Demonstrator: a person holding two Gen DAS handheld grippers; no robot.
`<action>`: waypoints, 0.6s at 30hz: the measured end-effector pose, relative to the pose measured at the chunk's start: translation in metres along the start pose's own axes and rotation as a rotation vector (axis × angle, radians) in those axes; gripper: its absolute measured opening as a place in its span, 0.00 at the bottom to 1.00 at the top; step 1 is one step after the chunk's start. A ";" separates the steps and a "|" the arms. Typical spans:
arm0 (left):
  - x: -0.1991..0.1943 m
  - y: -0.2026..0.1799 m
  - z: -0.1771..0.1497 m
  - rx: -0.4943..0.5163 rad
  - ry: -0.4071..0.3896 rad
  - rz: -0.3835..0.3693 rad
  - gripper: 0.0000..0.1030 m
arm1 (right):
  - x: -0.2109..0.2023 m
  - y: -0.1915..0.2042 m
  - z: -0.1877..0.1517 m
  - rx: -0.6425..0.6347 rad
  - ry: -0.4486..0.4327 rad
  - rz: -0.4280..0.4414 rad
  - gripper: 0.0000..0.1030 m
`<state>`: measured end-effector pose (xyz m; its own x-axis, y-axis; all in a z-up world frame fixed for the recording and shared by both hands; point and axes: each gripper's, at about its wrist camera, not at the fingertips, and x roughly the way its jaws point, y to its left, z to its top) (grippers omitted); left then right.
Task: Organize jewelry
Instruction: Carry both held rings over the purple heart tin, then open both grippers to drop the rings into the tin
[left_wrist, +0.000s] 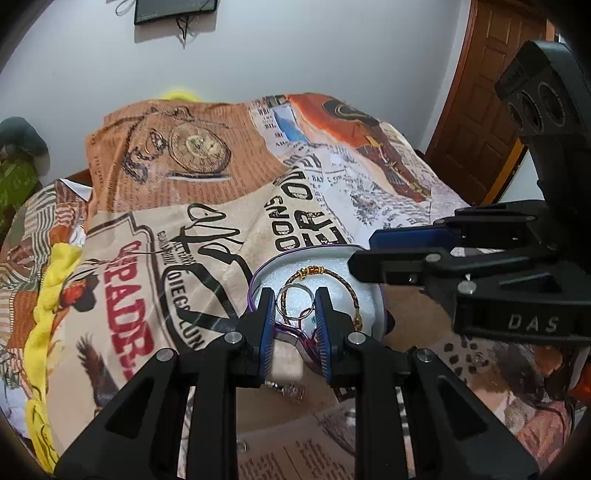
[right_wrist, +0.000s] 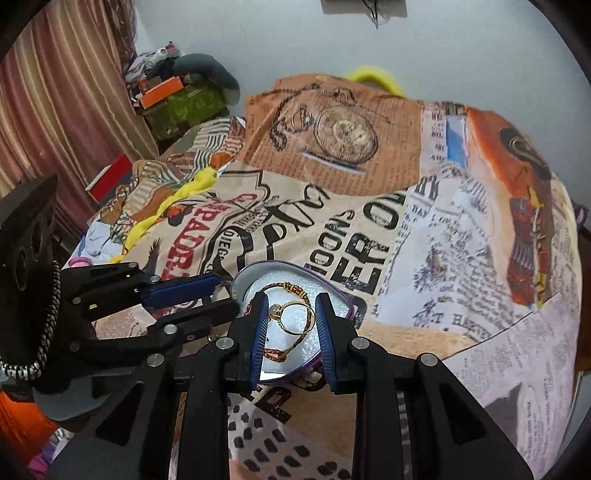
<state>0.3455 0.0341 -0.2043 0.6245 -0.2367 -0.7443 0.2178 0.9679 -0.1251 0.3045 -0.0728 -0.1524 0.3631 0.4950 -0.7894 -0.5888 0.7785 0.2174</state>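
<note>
A silver ring (left_wrist: 295, 301) sits clamped between the left gripper (left_wrist: 294, 319) jaws, held over a round purple-rimmed box (left_wrist: 258, 275) lined with white foam. A gold ring (right_wrist: 293, 317) with a small pale stone is pinched the same way in the right gripper (right_wrist: 291, 326), above the same box (right_wrist: 347, 295). Both pairs of jaws are drawn in to ring width, each gripping its ring at the rim, so neither ring rests on the foam yet as far as the views show.

A braided brown-and-gold bracelet (left_wrist: 332, 275) already lies curled on the foam, along the box's inner wall. The box stands on a bed, on a blanket (left_wrist: 177, 206) printed with newsprint and a pocket watch, near the blanket's near edge. A yellow braided cord (left_wrist: 48, 295) runs along the blanket's left side. Just below the left jaws, outside the box, a small silvery piece (left_wrist: 291, 391) lies on the blanket; what it is cannot be told.

The step in hand looks like placing the rings into the box beside the bracelet. The next move calls for lowering each ring to the foam in a spot free of the bracelet, one gripper at a time since the two crowd the same small opening, then parting the jaws gently so the ring does not roll or spring out.
</note>
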 end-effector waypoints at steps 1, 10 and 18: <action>0.003 0.000 0.000 0.000 0.008 -0.003 0.20 | 0.003 -0.002 0.001 0.009 0.007 0.007 0.23; 0.021 0.002 0.002 -0.002 0.035 0.008 0.20 | 0.017 -0.007 0.004 0.046 0.034 0.020 0.23; 0.021 0.002 0.003 -0.011 0.036 0.008 0.20 | 0.022 -0.006 0.005 0.049 0.055 0.037 0.23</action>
<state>0.3615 0.0311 -0.2181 0.5986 -0.2258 -0.7685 0.2044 0.9707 -0.1260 0.3197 -0.0649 -0.1687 0.3008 0.5027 -0.8104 -0.5643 0.7789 0.2737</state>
